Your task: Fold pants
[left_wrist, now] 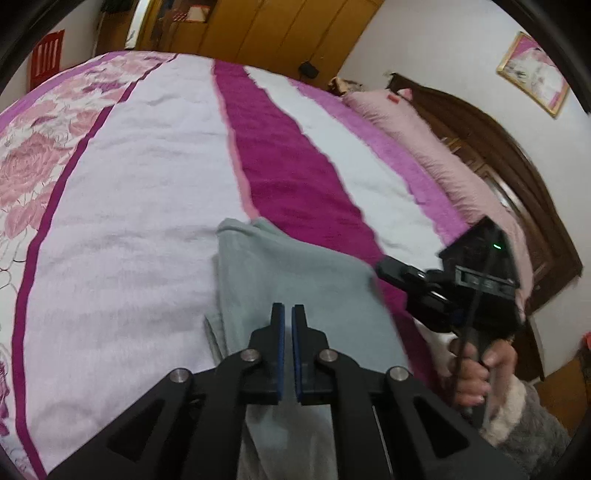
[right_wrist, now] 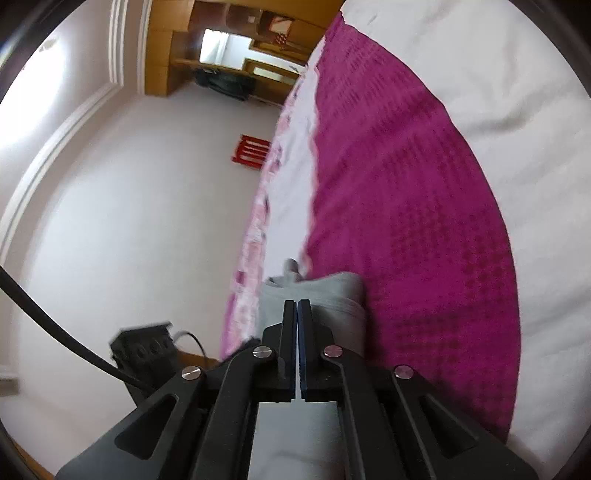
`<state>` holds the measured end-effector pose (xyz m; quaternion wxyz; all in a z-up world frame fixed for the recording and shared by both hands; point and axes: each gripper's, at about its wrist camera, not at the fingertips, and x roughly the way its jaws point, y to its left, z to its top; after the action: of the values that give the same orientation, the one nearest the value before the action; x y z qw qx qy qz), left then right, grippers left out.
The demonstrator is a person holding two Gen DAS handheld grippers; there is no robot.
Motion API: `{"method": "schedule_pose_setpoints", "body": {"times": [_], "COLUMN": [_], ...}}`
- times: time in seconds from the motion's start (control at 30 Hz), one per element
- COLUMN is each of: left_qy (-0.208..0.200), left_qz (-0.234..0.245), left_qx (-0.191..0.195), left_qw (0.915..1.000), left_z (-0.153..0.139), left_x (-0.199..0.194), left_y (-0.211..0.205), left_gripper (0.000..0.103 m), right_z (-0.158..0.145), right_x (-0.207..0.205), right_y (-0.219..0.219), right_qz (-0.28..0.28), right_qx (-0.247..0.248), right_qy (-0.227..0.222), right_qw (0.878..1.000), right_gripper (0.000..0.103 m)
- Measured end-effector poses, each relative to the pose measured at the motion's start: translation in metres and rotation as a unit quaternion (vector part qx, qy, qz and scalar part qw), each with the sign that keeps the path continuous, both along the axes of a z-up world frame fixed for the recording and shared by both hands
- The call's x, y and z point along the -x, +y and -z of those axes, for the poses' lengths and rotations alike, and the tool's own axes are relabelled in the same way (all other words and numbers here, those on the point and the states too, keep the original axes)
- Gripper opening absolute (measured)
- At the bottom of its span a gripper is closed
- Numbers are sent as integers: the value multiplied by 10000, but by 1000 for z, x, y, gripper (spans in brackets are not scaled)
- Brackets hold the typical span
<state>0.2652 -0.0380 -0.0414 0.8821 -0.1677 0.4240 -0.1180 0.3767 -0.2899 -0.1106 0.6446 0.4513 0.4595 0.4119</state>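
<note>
the left gripper (left_wrist: 287,314) is closest in the left view. its jaws are almost closed, with a thin gap, and the grey pants (left_wrist: 295,280) lie under and in front of them. it is hard to tell if cloth is pinched there.

the pants are on the bed (left_wrist: 129,206). they look folded into a long strip. the long way runs from the camera out toward the far side of the bed, and the far end is a bunched corner that lies on the white part, next to the dark pink stripe (left_wrist: 284,155).

to the right, a hand (left_wrist: 476,373) holds the right gripper (left_wrist: 391,269). its tip sits at the right edge of the pants.

in the right view the right gripper (right_wrist: 297,308) has its jaws pressed together, with grey cloth (right_wrist: 332,295) just around the tips. a real grip cannot be seen for sure.

farther back are a pink pillow (left_wrist: 417,129), a dark wood headboard (left_wrist: 517,177) and yellow cupboards (left_wrist: 280,29).
</note>
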Motion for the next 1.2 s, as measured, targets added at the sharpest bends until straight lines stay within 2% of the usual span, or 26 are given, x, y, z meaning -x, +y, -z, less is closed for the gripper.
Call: {"method": "schedule_pose_setpoints", "body": {"times": [0.2, 0.3, 0.33, 0.53, 0.67, 0.83, 1.0, 1.13, 1.2], "left_qy": [118, 380, 370, 373, 501, 482, 525, 291, 283], "left_qz": [195, 240, 239, 316, 359, 353, 256, 698, 980], "left_qx": [104, -161, -182, -18, 277, 27, 188, 274, 136], "left_qw": [9997, 9989, 9989, 9988, 9977, 9982, 9981, 9968, 9947], "left_z": [1, 20, 23, 12, 15, 29, 21, -2, -2], "left_x": [23, 21, 21, 36, 52, 51, 56, 76, 82], "left_y": [-6, -9, -9, -2, 1, 2, 7, -7, -22], "left_gripper": [2, 2, 2, 2, 2, 2, 2, 3, 3], "right_z": [4, 13, 14, 5, -1, 10, 5, 1, 5], "right_x": [8, 16, 18, 36, 56, 60, 63, 88, 90], "right_y": [15, 21, 20, 12, 14, 30, 29, 27, 30], "right_qz": [-338, -599, -608, -793, -954, -1238, -1277, -1547, -1624], "right_qx": [-45, 363, 278, -45, 182, 582, 487, 615, 669], "right_qy": [117, 106, 47, 111, -26, -145, -165, -336, -369], "right_qw": [9993, 9975, 9978, 9968, 9953, 9905, 9905, 9855, 9838], "right_gripper": [3, 3, 3, 3, 3, 2, 2, 2, 2]}}
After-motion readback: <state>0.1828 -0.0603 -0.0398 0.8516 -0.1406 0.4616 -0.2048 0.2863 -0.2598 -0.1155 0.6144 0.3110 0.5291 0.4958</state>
